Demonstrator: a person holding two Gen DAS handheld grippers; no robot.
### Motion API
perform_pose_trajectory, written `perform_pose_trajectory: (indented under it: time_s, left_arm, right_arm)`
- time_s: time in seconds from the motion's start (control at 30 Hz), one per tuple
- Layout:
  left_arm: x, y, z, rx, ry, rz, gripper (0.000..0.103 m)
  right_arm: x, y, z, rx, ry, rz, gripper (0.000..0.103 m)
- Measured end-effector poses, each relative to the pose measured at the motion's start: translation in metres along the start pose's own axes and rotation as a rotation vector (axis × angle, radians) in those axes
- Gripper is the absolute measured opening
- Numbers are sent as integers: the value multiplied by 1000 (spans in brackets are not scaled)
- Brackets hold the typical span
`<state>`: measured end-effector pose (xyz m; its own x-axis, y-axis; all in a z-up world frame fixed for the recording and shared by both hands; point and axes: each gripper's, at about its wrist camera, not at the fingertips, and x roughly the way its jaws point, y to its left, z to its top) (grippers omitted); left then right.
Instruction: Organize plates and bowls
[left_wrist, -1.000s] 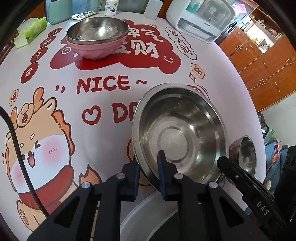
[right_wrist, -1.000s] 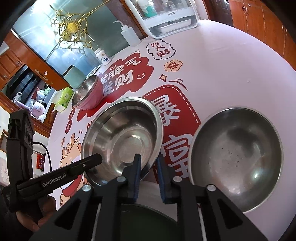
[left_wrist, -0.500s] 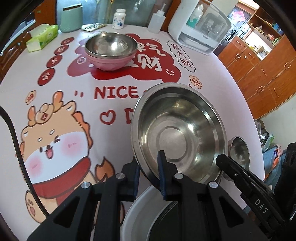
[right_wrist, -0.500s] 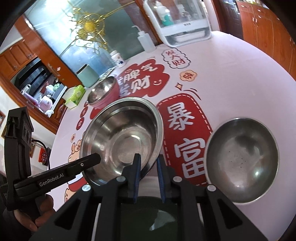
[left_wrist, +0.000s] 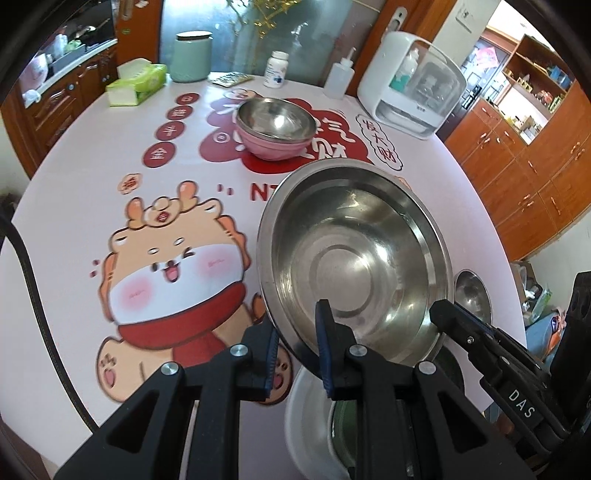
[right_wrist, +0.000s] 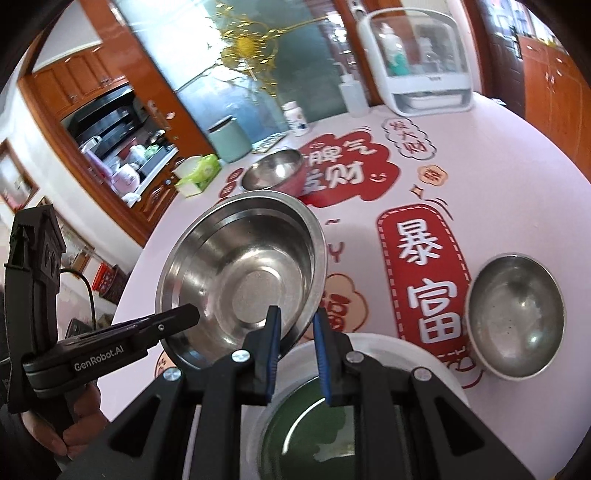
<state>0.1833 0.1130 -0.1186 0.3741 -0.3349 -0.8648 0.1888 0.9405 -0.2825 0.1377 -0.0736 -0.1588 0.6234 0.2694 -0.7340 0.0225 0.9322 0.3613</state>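
Large steel bowl (left_wrist: 354, 254) held off the table (left_wrist: 74, 206), its near rim clamped on one side by the left gripper (left_wrist: 298, 343) and on the other by the right gripper (right_wrist: 295, 343), both nearly closed on it. Beneath lies a white plate (right_wrist: 417, 354), largely hidden by the grippers. Compared with a second earlier, the bowl sits higher and the small steel bowl (right_wrist: 517, 314) appears farther away.
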Motion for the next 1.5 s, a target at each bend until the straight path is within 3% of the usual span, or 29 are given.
perform_pose_trajectory:
  time_s: [0.27, 0.8, 1.17, 1.5]
  left_arm:
    - [-38, 22, -31, -35, -41, 34, 18]
    - [-70, 60, -107, -150, 5, 90, 19]
    - [-63, 84, -144, -212, 59, 149, 19]
    - [-37, 101, -147, -239, 127, 183, 19]
  right_arm:
    - [-11, 34, -16, -84, 6, 36, 17]
    - [-20, 81, -73, -250, 97, 59, 19]
    - [-1, 96, -109, -305, 209, 75, 22]
    - [21, 101, -118, -323, 286, 73, 24]
